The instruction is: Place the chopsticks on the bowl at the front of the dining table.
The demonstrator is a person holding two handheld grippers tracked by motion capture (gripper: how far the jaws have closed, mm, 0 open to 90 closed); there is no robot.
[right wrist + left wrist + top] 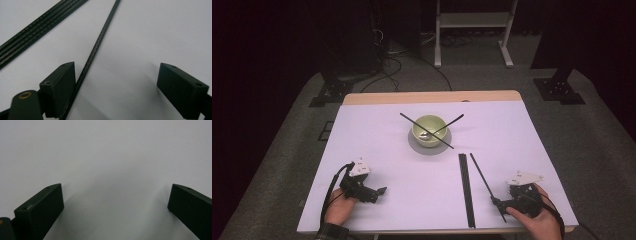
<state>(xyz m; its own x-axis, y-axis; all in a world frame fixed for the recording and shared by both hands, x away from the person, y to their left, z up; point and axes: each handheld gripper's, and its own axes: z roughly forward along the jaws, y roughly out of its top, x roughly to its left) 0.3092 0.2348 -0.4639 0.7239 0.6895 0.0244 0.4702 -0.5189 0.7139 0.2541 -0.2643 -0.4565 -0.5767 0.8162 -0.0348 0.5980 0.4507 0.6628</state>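
Note:
A pale green bowl point(429, 131) stands on a grey round mat point(430, 148) at mid-table. Two thin black rods point(412, 120) cross over its rim. Nearer the front lie a flat bundle of black rods point(466, 190) point(37, 25) and, beside it, a single thin black rod point(482, 182) point(100, 40). My right gripper point(498, 201) point(117, 66) is open low over the table, with the single rod running between its jaws close to the left one. At the front left my left gripper point(381, 191) point(116, 188) is open over bare white tabletop, nothing between its jaws.
The white table cover point(362, 135) ends at a wooden edge point(432, 96) at the back. Beyond it are a carpeted floor, cables and a white stand point(474, 22). A person's hands hold both grippers at the front edge.

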